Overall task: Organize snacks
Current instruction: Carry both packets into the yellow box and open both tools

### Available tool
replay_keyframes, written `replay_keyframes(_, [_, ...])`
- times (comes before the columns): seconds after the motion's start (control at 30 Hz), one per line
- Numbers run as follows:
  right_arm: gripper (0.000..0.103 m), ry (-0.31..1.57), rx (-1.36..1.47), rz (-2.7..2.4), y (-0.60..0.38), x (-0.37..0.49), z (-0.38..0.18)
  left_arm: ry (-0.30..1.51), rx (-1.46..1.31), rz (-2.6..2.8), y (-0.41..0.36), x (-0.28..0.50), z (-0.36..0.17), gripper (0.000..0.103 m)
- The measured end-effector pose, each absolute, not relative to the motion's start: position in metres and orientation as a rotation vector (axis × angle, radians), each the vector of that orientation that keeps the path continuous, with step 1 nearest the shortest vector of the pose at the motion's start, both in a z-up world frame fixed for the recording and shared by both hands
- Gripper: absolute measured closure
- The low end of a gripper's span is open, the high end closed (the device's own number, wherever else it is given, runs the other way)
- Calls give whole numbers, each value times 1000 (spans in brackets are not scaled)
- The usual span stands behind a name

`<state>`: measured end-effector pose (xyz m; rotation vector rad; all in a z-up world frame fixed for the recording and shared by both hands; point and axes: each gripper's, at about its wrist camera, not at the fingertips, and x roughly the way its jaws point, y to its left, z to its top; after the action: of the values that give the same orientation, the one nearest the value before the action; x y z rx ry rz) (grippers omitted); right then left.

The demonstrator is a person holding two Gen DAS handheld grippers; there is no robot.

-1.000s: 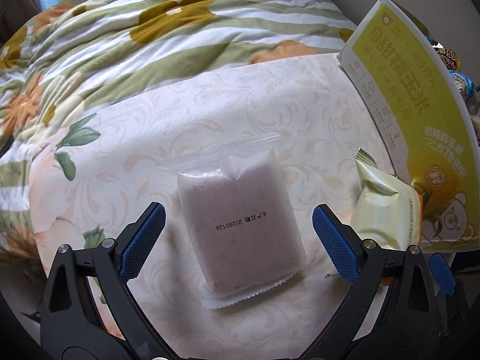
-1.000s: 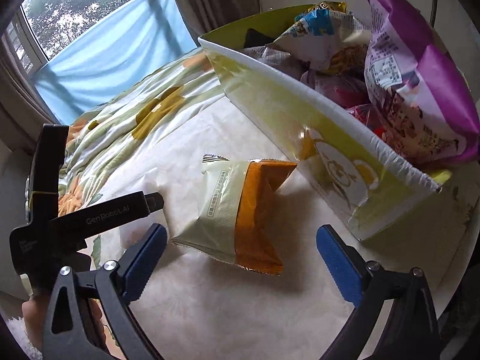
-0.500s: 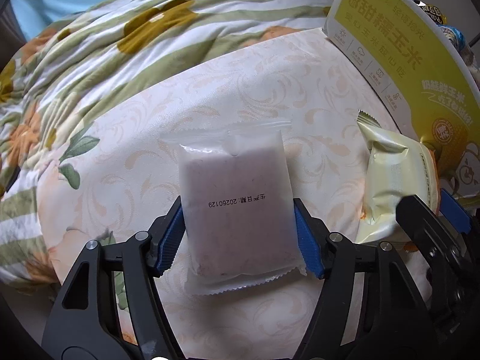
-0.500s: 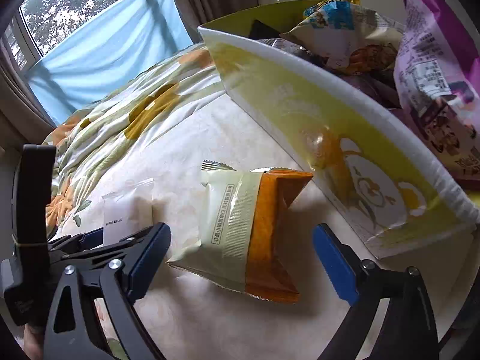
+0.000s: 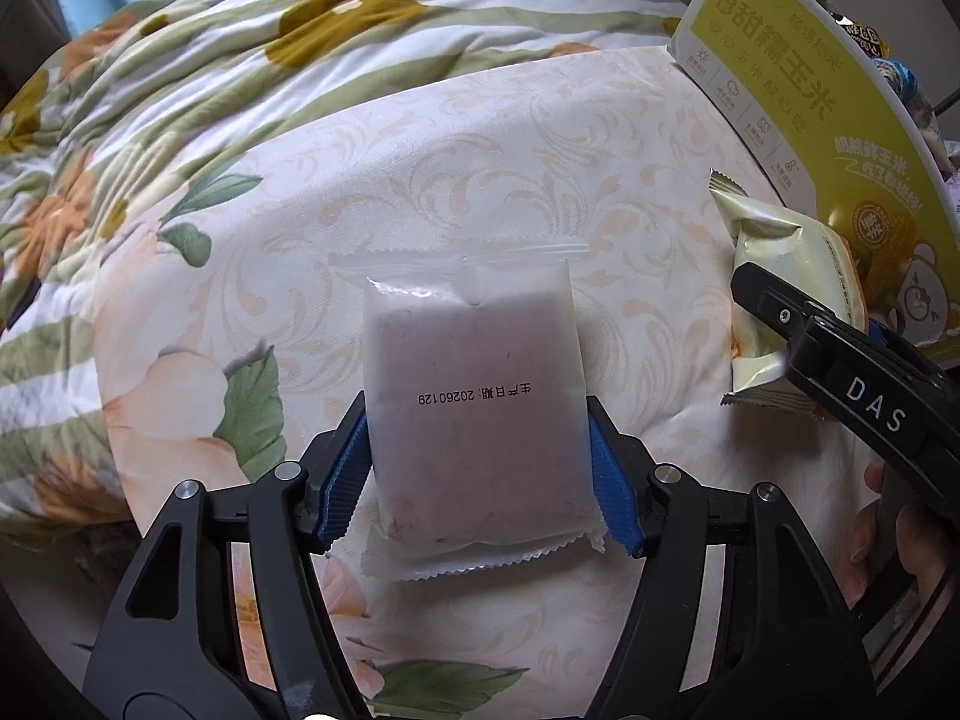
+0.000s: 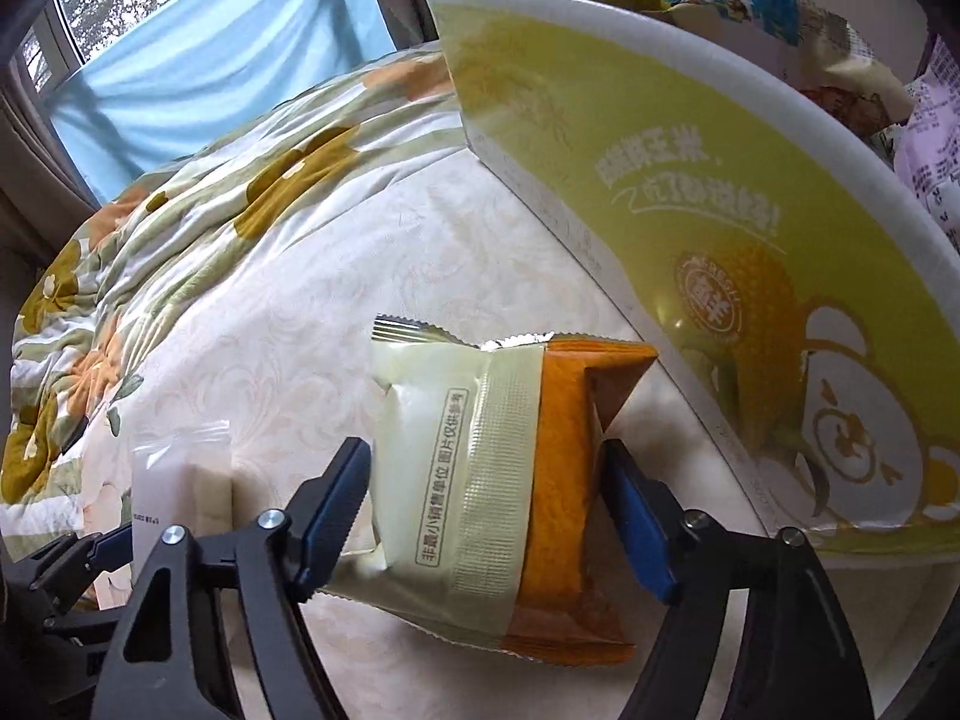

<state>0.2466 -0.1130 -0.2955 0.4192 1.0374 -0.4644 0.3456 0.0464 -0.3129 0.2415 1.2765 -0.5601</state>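
A clear packet with a pale purple cake lies on the cream bedspread. My left gripper is shut on its two sides. A cream and orange snack packet lies beside the yellow box. My right gripper has closed on this packet, blue pads touching both sides. The left wrist view shows the same packet and the right gripper's body at the right. The purple cake packet shows at the left of the right wrist view.
The yellow cardboard box holds several snack bags, including a purple one. A flowered quilt lies bunched behind the bedspread. A blue curtain and window are beyond.
Both grippers closed: the left one moved onto the purple cake packet and shut on it; the right one came forward and closed on the cream and orange packet.
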Motion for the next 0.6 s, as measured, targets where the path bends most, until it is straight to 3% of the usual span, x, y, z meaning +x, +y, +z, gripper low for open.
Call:
replay_keyframes(0.07, [34, 1043, 409, -458, -112, 247, -297, 1281, 224, -552, 51, 343, -312, 41])
replay_keyframes(0.13, [42, 1048, 393, -435, -110, 248, -296, 1286, 195, -547, 57, 342, -311, 41])
replay_keyframes(0.33, [45, 1038, 352, -347, -102, 245, -279, 1282, 116, -531, 73, 336, -298, 42])
replay_keyframes(0.6, [45, 938, 331, -206, -95, 232, -205, 1167, 89, -551, 65, 324, -216, 42])
